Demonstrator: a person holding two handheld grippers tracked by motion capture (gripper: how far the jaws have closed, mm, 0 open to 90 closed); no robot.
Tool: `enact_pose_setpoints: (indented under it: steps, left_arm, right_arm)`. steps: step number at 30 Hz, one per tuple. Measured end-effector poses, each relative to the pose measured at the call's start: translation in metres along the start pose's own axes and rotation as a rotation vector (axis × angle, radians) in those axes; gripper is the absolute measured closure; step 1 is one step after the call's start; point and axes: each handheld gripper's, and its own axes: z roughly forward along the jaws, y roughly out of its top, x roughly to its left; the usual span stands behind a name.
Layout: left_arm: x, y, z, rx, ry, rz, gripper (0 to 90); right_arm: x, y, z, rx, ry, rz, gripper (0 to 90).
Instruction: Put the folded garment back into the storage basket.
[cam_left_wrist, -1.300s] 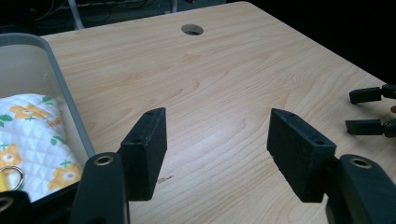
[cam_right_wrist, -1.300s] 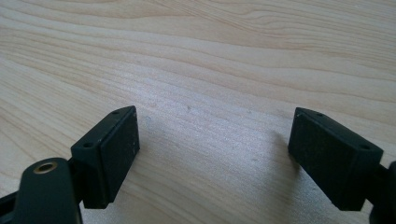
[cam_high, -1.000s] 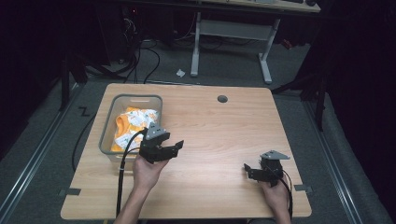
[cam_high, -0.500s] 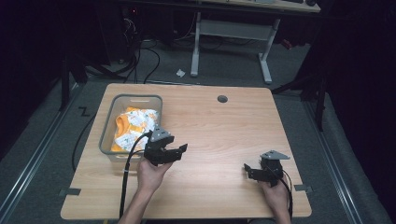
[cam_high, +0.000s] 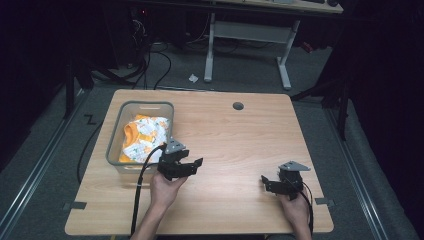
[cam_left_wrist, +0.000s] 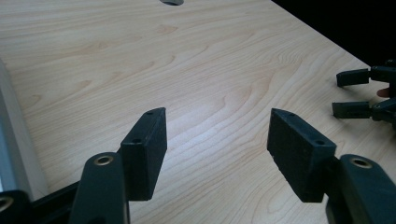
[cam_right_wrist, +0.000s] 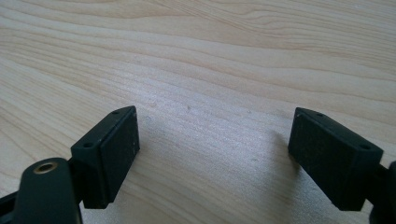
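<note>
Far left on the counter (cam_high: 235, 135) sits the grey bin (cam_high: 116, 137), and inside it lies a crumpled orange-and-white cloth (cam_high: 142, 140), bunched up, nothing else visible in there. Just right of the bin, the left hand-held gripper (cam_high: 192, 164) hovers with jaws wide apart, holding nothing. Over at the near right, the right hand-held gripper (cam_high: 266, 181) is spread wide too, empty. Looks like a reach for the cloth comes next: the left one would swing over the rim and dip in.

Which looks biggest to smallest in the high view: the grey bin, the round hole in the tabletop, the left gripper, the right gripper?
1. grey bin
2. left gripper and right gripper, which look about alike, so unranked
3. round hole
</note>
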Motion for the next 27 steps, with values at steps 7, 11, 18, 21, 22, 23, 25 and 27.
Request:
enact_pose_setpoints:
  steps: [7, 11, 18, 21, 22, 23, 25, 27]
  left_arm:
    - [0.0, -0.006, 0.008, 0.026, -0.005, -0.011, 38.2]
    - [-0.001, -0.008, 0.012, 0.036, -0.005, -0.009, 38.2]
    - [0.0, -0.014, 0.02, 0.06, 0.002, -0.011, 38.2]
    - [0.001, -0.02, 0.026, 0.078, 0.012, -0.014, 38.2]
    - [0.0, -0.021, 0.028, 0.086, 0.021, -0.01, 38.1]
    - [0.0, -0.023, 0.029, 0.087, 0.029, -0.005, 38.1]
    - [0.0, -0.025, 0.031, 0.094, 0.032, -0.002, 38.1]
    - [-0.001, -0.031, 0.039, 0.121, 0.058, 0.014, 38.0]
  right_arm:
    - [0.0, 0.0, 0.0, 0.0, 0.0, 0.0, 16.5]
    - [0.0, 0.0, 0.0, 0.0, 0.0, 0.0, 16.5]
    - [0.0, 0.0, 0.0, 0.0, 0.0, 0.0, 16.5]
    - [0.0, 0.0, 0.0, 0.0, 0.0, 0.0, 16.5]
    - [0.0, 0.0, 0.0, 0.0, 0.0, 0.0, 16.4]
    - [0.0, 0.0, 0.0, 0.0, 0.0, 0.0, 16.4]
    - [0.0, 0.0, 0.0, 0.0, 0.0, 0.0, 16.5]
    - [0.0, 0.0, 0.0, 0.0, -0.001, -0.001, 16.5]
